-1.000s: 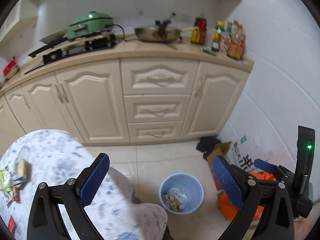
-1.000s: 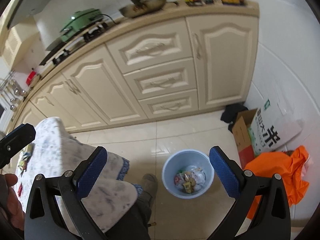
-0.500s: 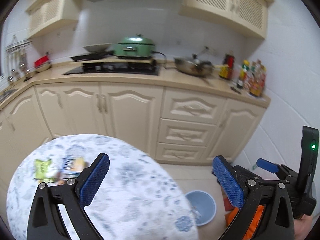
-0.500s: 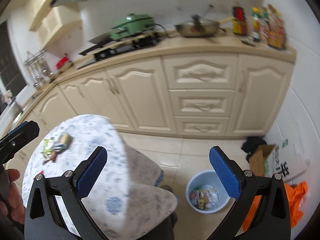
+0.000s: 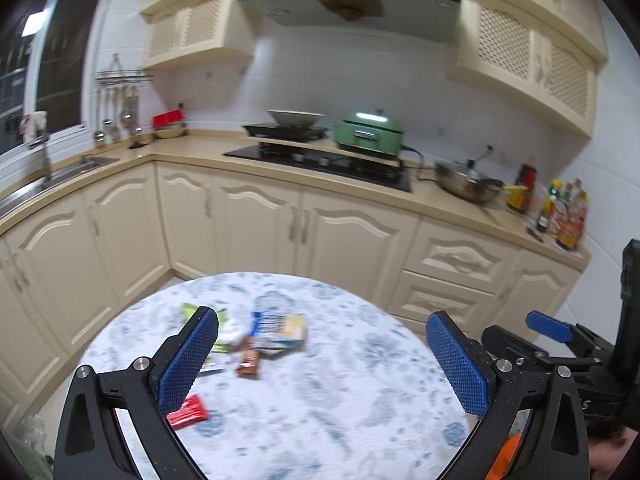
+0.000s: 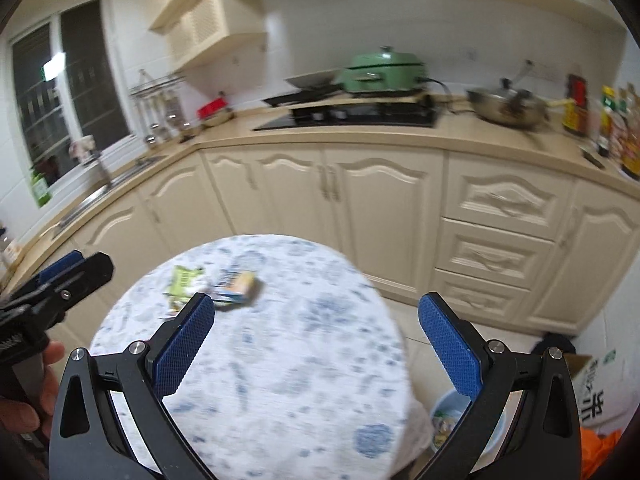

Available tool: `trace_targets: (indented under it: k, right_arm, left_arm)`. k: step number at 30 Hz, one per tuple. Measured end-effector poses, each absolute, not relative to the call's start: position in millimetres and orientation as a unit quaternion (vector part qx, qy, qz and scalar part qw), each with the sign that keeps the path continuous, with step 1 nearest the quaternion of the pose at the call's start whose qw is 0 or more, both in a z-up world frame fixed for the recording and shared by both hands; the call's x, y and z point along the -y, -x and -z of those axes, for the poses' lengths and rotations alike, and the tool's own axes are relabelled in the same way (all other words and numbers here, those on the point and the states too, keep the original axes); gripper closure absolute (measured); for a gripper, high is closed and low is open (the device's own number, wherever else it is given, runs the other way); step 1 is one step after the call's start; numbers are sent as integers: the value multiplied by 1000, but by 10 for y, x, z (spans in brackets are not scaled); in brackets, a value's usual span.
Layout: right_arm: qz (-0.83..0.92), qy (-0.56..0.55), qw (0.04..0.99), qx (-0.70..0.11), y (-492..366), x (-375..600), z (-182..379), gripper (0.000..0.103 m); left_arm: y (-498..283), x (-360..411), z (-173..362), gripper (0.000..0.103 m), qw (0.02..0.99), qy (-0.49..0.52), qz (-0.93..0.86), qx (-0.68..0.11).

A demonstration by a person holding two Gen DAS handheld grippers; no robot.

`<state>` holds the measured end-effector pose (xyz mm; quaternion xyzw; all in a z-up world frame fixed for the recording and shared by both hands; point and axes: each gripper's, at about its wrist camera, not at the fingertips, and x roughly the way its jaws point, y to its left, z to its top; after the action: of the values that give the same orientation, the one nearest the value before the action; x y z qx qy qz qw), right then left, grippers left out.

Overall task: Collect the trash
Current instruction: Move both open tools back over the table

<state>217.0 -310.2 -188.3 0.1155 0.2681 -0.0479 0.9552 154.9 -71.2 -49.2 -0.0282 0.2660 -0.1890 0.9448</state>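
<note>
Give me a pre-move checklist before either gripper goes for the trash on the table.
1. Left gripper open and empty: ok.
2. Right gripper open and empty: ok.
3. Trash in view on the table: ok; a red wrapper, brown wrapper, green packet and small box lie there.
4. Target sharp enough to aim at: not ok, both views are motion-blurred.
5. Bin located: ok, on the floor past the table's right edge, partly hidden.
6. Grippers apart from each other: ok.

Cream kitchen cabinets (image 5: 248, 220), beige countertop (image 5: 448, 200), white tiled wall (image 5: 340, 80), dark window (image 6: 84, 80), range hood (image 5: 344, 4)
</note>
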Motion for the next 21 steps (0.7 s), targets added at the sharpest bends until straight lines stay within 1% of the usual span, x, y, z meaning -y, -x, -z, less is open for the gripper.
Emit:
trace_targets:
  k: [12,21]
  right_arm:
    - [-35,-78,968,-235,-2319,2277,1620,0]
    - [-56,-57,963,-259,-2513,2083,1775,0]
  left_arm:
    - [-1219,22,600,1,956,37,115,-266]
    - [-1326,-164,927,1,947,26,96,-307]
